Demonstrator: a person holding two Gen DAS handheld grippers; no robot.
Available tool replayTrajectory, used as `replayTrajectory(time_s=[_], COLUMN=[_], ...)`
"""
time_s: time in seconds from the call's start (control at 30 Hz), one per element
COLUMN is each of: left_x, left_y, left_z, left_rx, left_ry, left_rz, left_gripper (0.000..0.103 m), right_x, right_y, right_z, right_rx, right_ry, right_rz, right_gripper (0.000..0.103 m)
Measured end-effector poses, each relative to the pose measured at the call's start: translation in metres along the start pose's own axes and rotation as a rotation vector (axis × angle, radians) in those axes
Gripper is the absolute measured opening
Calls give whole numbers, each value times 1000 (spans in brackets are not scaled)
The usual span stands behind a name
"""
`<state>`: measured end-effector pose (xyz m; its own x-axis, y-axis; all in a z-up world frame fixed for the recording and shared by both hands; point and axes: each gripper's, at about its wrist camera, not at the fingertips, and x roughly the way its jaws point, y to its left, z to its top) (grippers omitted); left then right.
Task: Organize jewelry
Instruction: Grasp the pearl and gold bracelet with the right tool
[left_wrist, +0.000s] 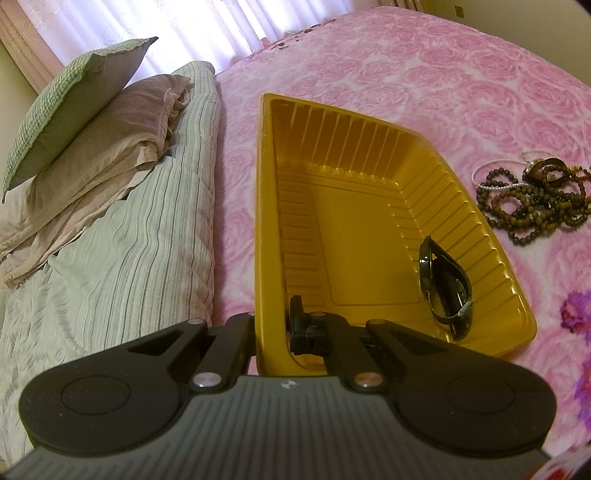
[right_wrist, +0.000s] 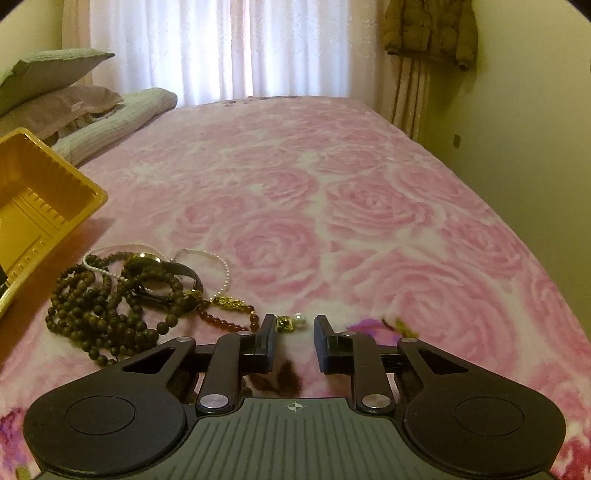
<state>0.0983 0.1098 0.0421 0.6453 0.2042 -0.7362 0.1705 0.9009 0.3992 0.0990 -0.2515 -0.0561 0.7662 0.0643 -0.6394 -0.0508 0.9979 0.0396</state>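
Right gripper (right_wrist: 295, 325): jaws part open, nothing between the pads. Only bedspread shows in the gap. No earlier view to compare.

Key relation: a small gold charm with a white pearl bead (right_wrist: 291, 320) lies just beyond the tip of the jaw nearer the heap, at the near end of a dark red bead strand (right_wrist: 225, 318). It sits slightly to that side of the gap's centre line. The strand's long axis runs away toward the tray side, roughly across the line the jaws point along. Judgement: the right hand is the nearer one for this pick, and a small shift toward the heap would centre the charm.

Behind it, the jewelry heap (right_wrist: 122, 295): brown wooden beads, round and matte, in tangled loops, a fine white pearl string, and a dark-strapped watch (right_wrist: 159, 269) on top. Loops overlap, so lifting one piece may drag others.

Left gripper (left_wrist: 271, 325): jaws closed on the near corner wall of the yellow tray (left_wrist: 332, 122), one finger inside and one outside. The tray is thin, glossy, ribbed plastic, and looks tilted. A black watch (left_wrist: 443, 284) rests inside, against the wall on the heap's side.

All of it lies on a soft pink rose-pattern bedspread (right_wrist: 369, 192). Pillows (left_wrist: 92, 122) are at the far end.
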Motion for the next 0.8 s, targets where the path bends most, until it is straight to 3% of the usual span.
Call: replayTrajectory(time_s=[0.27,0.33,0.53,0.63,0.8], left_x=[0,0,1,1,1], left_y=[0,0,0,0,0], left_z=[0,0,0,0,-1], left_rx=[1,1,4,3,0], left_ry=[1,1,-2,-2,-4], left_rz=[0,0,-1,0,-4], left_gripper=[2,2,2,2,2], right_x=[8,7,-13,-29,-50], right_y=[8,9,22,39,98], right_z=[1,1,8,20,32], right_rx=[-57,-60,-94,-71,-89], right_ry=[10,8,-52,-75,-78], right_rz=[-25,-32,-30,78,358], right_gripper=[22,17,17,17,17])
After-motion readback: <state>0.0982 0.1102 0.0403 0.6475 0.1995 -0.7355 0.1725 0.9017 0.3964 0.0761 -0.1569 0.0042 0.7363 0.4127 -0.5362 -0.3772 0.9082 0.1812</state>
